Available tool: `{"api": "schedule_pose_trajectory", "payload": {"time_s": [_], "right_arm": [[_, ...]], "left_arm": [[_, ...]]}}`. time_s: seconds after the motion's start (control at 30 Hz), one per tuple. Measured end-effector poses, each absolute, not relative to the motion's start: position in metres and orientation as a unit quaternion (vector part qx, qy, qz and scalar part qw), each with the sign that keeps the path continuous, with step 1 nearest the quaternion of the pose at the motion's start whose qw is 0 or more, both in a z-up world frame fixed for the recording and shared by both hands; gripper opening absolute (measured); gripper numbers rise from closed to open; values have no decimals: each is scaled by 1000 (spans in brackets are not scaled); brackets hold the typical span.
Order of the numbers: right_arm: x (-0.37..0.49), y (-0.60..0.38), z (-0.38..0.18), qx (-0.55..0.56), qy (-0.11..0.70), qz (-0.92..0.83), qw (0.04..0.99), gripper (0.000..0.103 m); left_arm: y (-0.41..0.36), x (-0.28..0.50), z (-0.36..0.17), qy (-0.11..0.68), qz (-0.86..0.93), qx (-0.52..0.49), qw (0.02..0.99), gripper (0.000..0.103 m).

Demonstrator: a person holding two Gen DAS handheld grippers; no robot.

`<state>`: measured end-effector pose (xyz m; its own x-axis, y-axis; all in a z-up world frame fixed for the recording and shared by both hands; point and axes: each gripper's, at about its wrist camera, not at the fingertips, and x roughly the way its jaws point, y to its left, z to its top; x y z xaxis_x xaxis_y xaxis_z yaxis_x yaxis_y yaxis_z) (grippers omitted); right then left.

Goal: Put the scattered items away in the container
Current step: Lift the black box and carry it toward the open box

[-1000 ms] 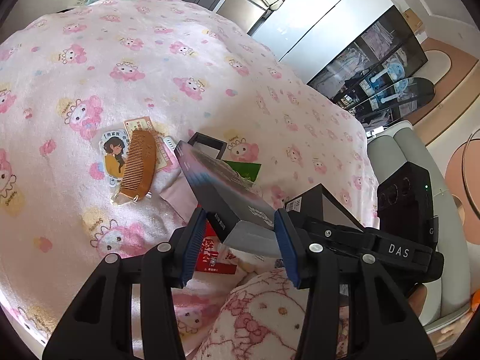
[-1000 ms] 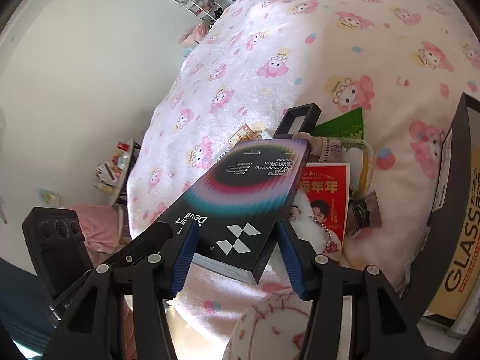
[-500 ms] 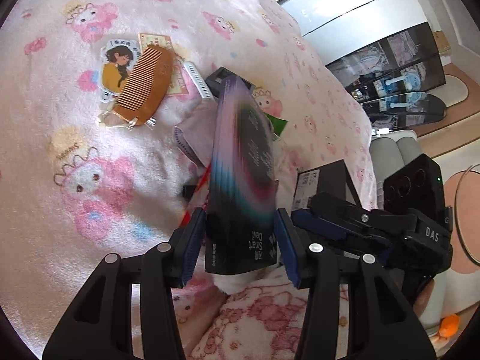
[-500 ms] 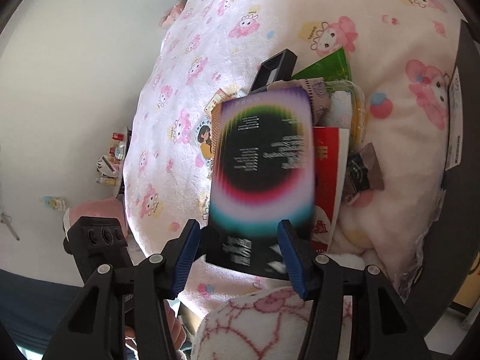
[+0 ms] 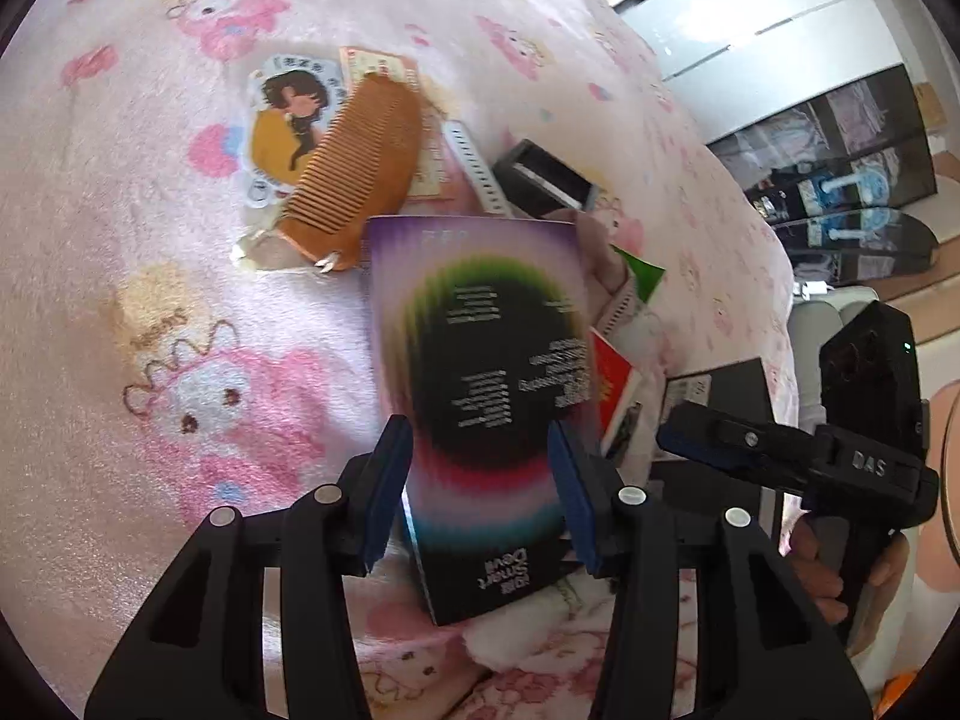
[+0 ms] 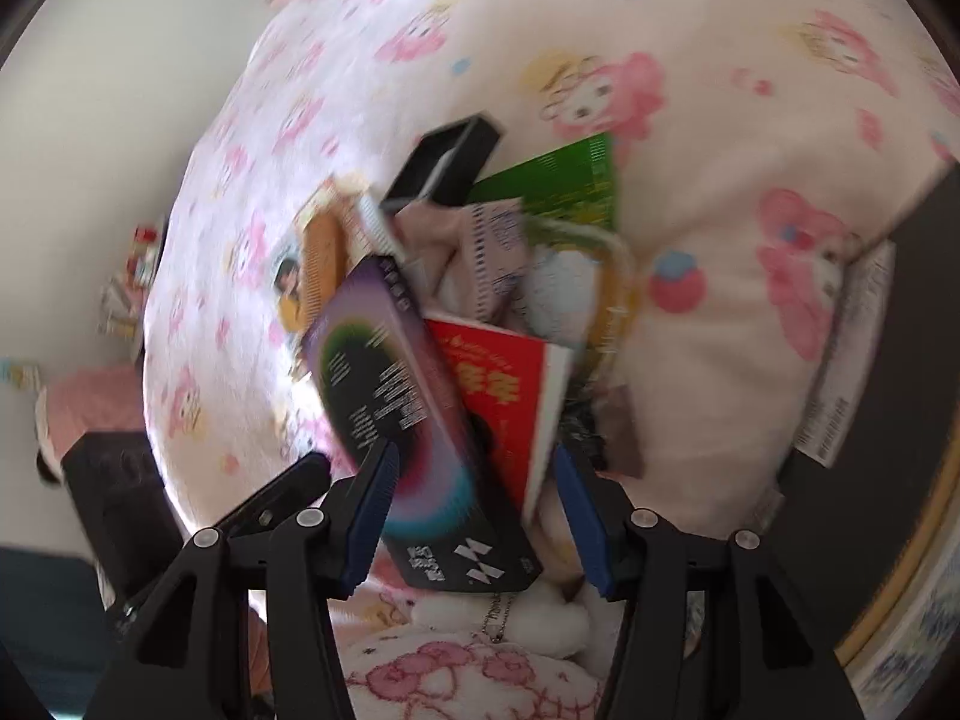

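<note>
**Box held over a pink blanket**

Blanket of fluffy pink fleece, printed with cartoon rabbits, covers the whole bed and carries a scatter of small items. Above it is a flat rectangular box, black at the centre with rings of green, purple, red and teal around it and small white print across its face. The left gripper has its blue-padded fingers closed on the box's two long edges near the lower end. In the right wrist view the same box is tilted and blurred; the right gripper has its jaws spread wide, the left pad by the box, the right pad well apart from it.

Under the box lies a red printed packet. Beyond it are a green card and a small open black box. To the left lies an orange-brown wooden comb, resting partly on a sticker of a dark-haired cartoon girl in yellow. A larger dark carton with a white label sits at the right edge of the blanket.
</note>
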<state>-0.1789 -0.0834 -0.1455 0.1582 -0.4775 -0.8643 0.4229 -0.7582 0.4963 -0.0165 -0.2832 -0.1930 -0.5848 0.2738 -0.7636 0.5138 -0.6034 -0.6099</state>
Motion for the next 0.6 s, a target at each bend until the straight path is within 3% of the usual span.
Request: {"api": "schedule_pose_trajectory", "payload": {"time_s": [0.1, 0.2, 0.37, 0.47, 0.6], "right_arm": [[-175, -109, -152, 680, 37, -622, 386, 51], [-169, -131, -165, 682, 108, -598, 406, 51], [-170, -144, -184, 701, 129, -558, 425, 52], [-175, -135, -177, 689, 115, -578, 421, 49], [-176, -101, -146, 657, 31, -616, 434, 48]], "left_arm": [[-294, -8, -205, 452, -766, 441, 120, 48], [-294, -11, -221, 479, -750, 450, 76, 49], [-284, -24, -228, 473, -750, 460, 51, 50], [-281, -27, -205, 441, -771, 457, 49, 45], [-276, -24, -145, 395, -815, 423, 35, 42]]}}
